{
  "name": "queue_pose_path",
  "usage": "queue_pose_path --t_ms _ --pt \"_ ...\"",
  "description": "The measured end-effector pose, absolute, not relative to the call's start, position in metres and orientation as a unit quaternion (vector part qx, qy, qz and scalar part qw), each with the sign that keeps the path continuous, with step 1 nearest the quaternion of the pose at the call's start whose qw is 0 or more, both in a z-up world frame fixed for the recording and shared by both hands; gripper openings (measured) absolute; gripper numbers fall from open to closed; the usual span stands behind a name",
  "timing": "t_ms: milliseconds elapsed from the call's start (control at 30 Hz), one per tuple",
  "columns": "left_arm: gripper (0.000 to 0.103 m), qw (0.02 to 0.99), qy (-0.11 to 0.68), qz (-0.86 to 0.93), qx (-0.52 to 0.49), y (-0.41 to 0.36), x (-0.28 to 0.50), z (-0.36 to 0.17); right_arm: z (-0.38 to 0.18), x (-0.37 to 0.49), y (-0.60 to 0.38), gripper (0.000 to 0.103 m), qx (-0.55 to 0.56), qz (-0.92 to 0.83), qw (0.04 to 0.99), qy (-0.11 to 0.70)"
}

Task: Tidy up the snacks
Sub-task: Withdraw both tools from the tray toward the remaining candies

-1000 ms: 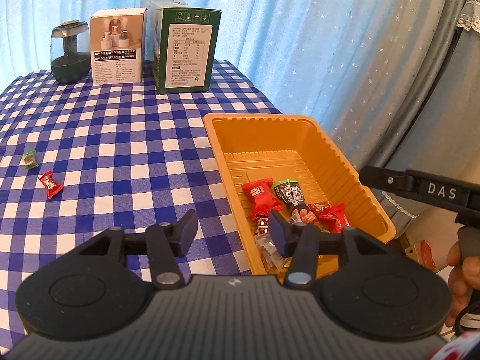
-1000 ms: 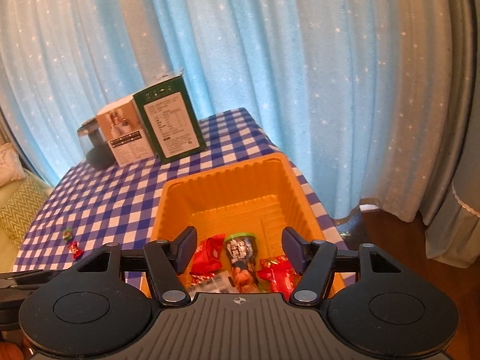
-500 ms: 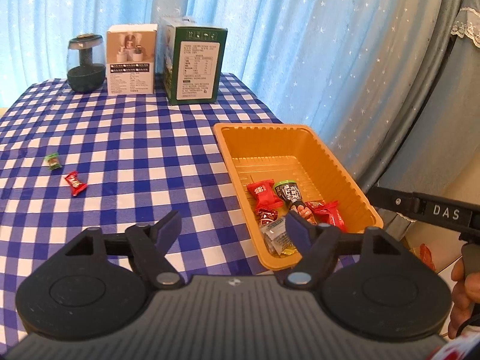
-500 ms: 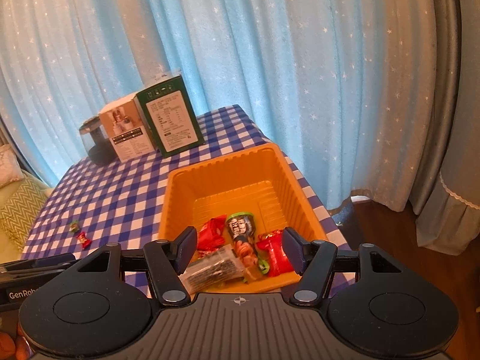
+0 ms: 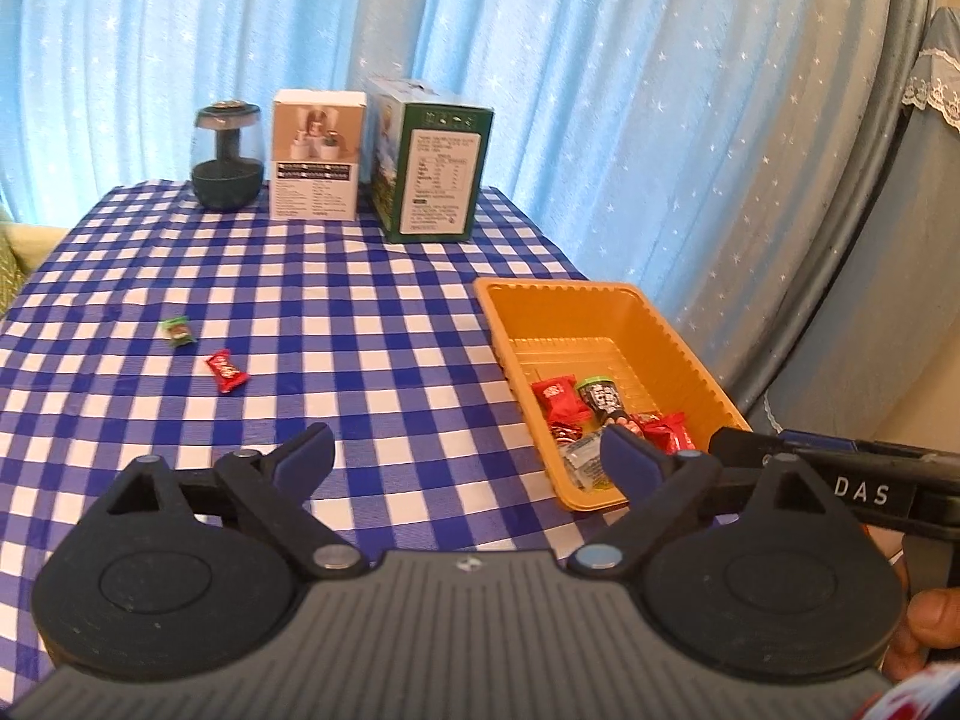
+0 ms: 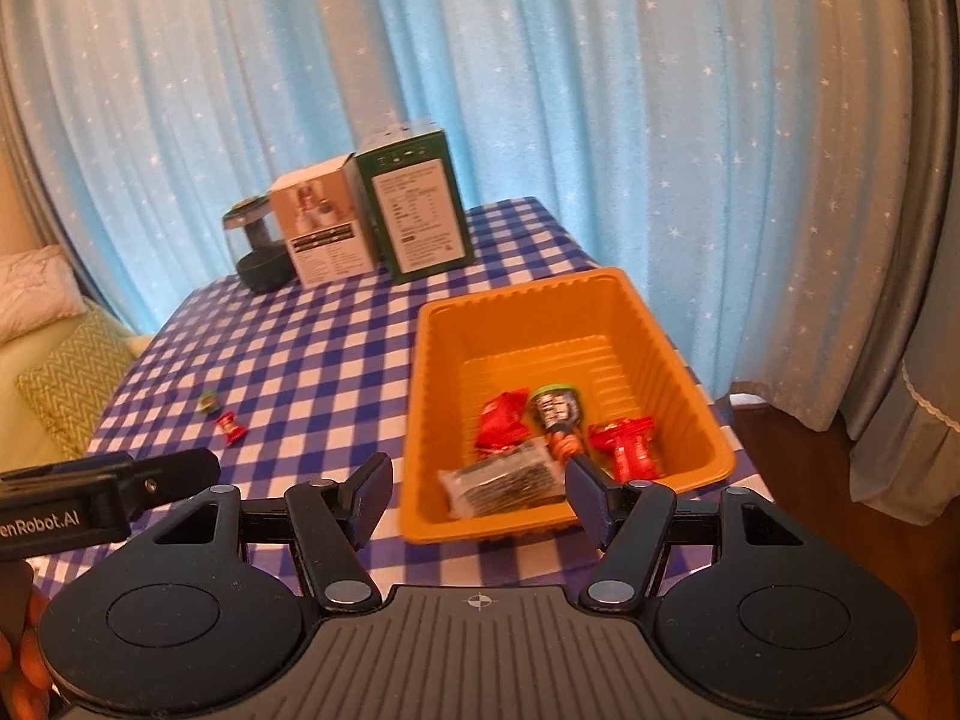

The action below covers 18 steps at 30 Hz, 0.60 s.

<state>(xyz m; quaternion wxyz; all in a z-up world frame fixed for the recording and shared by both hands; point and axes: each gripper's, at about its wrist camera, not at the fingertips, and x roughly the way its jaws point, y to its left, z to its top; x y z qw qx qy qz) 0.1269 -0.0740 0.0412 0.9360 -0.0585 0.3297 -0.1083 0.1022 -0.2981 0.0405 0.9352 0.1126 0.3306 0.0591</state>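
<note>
Orange tray (image 6: 414, 396) of snacks lies beyond both empty, parted jaws.

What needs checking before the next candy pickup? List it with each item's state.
1. Left tongs open, nothing between the fingers: ok; they have just been opening.
2. Right tongs open, nothing held: ok.
3. Red candy lying loose on the tablecloth: ok.
4. Green candy apart from it, unobstructed: ok.
5. Orange tray has free room at its far end: ok.
</note>
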Motion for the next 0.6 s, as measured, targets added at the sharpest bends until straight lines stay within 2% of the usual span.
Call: queue_pose_path --t_ms 600 --pt "0.101 0.948 0.31 -0.036 -0.059 0.001 0.093 0.052 0.046 0.098 -0.249 0.067 0.085 0.104 0.934 0.331"
